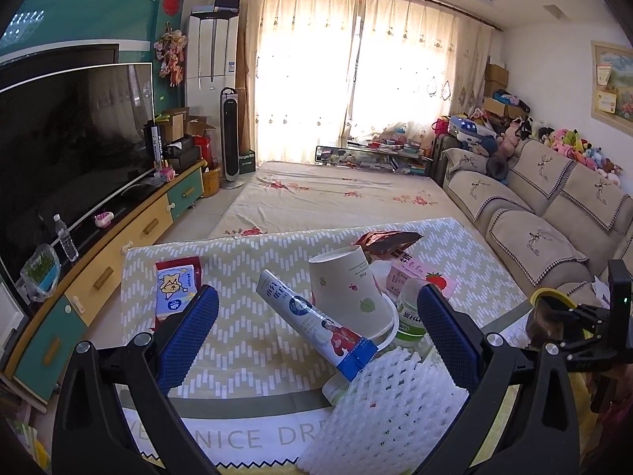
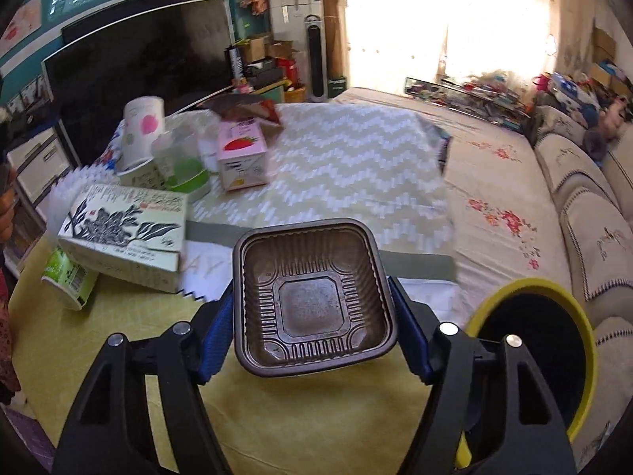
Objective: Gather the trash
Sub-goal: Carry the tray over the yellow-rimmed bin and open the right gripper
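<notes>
My right gripper is shut on a square brown plastic tray, held above the yellow cloth with its hollow side facing the camera. A yellow-rimmed black bin stands just to the right of it. My left gripper is open above the table. Between and beyond its blue pads lie a toothpaste tube, a tipped paper cup, a small green-labelled bottle and white foam netting. The right gripper's body shows at the far right of the left wrist view.
More trash lies on the cloth: a leaf-printed box, a pink strawberry carton, a green-labelled cup, a red-and-blue packet and a red foil wrapper. A sofa runs along the right, a TV stand along the left.
</notes>
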Tool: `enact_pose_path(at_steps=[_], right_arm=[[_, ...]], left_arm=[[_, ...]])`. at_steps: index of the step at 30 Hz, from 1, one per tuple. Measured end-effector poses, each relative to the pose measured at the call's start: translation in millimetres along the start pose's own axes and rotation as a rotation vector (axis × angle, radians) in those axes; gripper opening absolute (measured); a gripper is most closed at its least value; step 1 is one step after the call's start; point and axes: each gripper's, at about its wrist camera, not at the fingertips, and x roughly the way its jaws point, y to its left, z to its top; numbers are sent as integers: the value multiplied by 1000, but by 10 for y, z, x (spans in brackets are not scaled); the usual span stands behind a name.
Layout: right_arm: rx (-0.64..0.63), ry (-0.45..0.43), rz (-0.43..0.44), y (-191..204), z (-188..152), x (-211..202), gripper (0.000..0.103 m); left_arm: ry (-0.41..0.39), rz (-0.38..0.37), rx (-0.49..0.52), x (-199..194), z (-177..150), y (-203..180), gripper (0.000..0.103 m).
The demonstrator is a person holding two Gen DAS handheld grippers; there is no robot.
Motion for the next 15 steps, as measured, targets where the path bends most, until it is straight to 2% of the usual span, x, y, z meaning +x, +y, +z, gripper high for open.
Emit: enact_pose_path(at_steps=[3, 7, 11, 15], right_arm=[[128, -2, -121, -452, -21, -112, 68], [280, 49, -281, -1018, -128, -118, 68], [369, 107, -358, -1398, -263, -8, 68], [407, 138, -383, -1564, -349, 112, 70]], left_arm=[[2, -2, 5, 0, -3, -9, 99], [4, -6, 15, 3, -8, -34, 99], [9, -6, 22, 23, -15, -44, 99], [16, -5, 27, 50, -22, -57, 99]])
